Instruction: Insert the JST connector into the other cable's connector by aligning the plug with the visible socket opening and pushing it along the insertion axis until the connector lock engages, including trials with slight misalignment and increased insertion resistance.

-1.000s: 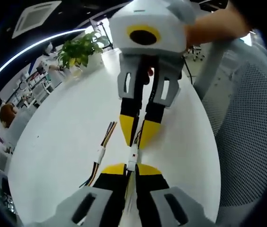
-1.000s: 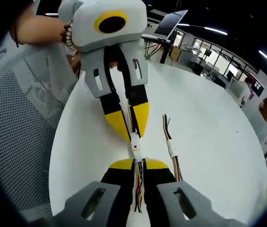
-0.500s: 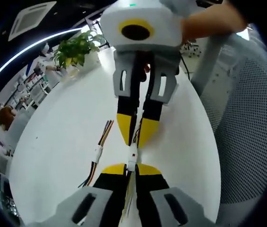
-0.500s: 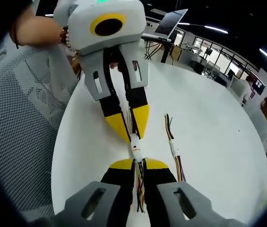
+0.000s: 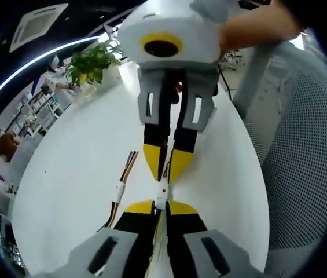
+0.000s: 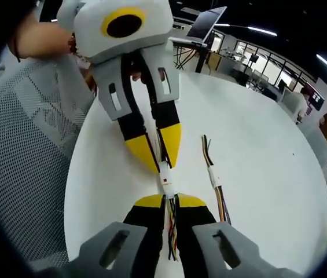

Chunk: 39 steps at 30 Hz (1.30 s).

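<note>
- Left gripper (image 5: 160, 204) clamps the plug (image 5: 162, 197); right gripper (image 6: 169, 200) clamps the socket (image 6: 167, 185).
- Both lie on one line, 6 to 12 o'clock, tips nearly touching.

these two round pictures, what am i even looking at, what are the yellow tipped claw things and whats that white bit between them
Each picture comes from a fisheye camera riding on a hand-held gripper; a person holds one in each hand. In the left gripper view, the left gripper rises from the bottom and the right gripper faces it from above. The right gripper view shows the reverse: the right gripper below, the left gripper opposite. Both are shut on wired cable ends, and between the yellow tips sit the small white connectors, tip to tip; whether they are fully locked is too small to tell. On the round white table lies a spare cable with a white connector. A potted plant stands at the table's far edge.
</note>
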Motion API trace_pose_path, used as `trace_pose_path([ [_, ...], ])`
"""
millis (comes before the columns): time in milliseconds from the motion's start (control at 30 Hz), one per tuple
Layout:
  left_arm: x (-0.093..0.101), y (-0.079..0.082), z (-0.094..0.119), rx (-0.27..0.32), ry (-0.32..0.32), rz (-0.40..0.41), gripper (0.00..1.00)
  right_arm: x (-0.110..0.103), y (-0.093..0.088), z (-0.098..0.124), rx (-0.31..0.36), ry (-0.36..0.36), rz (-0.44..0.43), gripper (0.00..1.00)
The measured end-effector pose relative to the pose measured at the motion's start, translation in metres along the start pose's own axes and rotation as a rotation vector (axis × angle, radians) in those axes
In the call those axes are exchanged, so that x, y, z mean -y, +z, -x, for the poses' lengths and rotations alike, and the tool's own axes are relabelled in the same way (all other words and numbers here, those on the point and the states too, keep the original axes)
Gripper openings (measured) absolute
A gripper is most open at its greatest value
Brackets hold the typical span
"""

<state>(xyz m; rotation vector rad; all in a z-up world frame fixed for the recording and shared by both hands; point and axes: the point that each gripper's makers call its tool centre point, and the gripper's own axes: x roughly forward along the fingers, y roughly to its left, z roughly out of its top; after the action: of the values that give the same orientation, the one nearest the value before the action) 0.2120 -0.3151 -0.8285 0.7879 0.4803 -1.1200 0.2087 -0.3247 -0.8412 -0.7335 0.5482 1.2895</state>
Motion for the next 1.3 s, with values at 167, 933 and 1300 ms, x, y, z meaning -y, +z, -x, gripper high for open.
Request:
trace_pose_path([
  [167,0.002,0.000,-0.002,-0.007,0.004,-0.007,0.00,0.002,0.002,0.001,0.009,-0.004,-0.029,0.04],
  [933,0.011,-0.008,-0.016,-0.061,-0.027,-0.086,0.00,-0.003,-0.009,-0.009,-0.098,0.008,0.019,0.04],
  [1300,0.005,-0.006,-0.015,-0.051,-0.019,-0.089,0.00,0.002,-0.009,-0.007,-0.141,0.003,-0.022,0.04],
])
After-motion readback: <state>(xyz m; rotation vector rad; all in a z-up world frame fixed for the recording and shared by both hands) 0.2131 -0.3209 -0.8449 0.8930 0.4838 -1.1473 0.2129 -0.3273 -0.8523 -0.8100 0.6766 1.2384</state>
